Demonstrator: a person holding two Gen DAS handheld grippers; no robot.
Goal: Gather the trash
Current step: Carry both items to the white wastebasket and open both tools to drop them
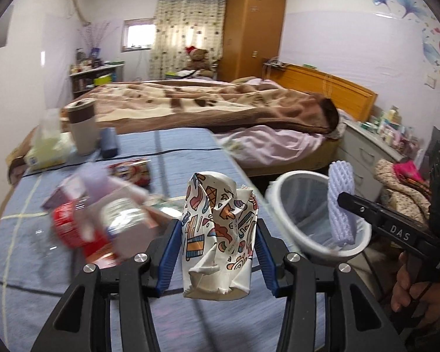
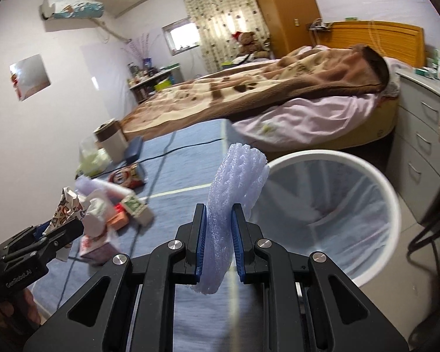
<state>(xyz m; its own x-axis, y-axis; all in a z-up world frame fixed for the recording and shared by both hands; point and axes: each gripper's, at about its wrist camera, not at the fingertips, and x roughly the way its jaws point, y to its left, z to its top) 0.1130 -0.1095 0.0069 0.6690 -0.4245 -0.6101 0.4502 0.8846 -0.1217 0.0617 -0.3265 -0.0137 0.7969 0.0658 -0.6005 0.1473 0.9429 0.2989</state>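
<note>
My left gripper (image 1: pixel 218 226) is shut on a crumpled paper cup (image 1: pixel 217 231) with colourful prints, held above the blue table. My right gripper (image 2: pixel 218 212) is shut on a pale purple foam net sleeve (image 2: pixel 231 193), held just left of the white trash bin (image 2: pixel 375 176) with its plastic liner. In the left wrist view the foam sleeve (image 1: pixel 340 202) hangs over the bin's rim (image 1: pixel 314 246), pinched by the right gripper (image 1: pixel 344 199). The left gripper (image 2: pixel 70 223) with the cup (image 2: pixel 67 205) shows at the far left of the right wrist view.
A heap of wrappers and small boxes (image 1: pixel 102 217) lies on the blue tablecloth (image 1: pixel 173 146). A tumbler (image 1: pixel 82 126), a tissue pack (image 1: pixel 47 143) and a dark case (image 1: pixel 108 142) stand at the table's far end. A bed (image 1: pixel 220 105) and drawers (image 1: pixel 363 149) lie beyond.
</note>
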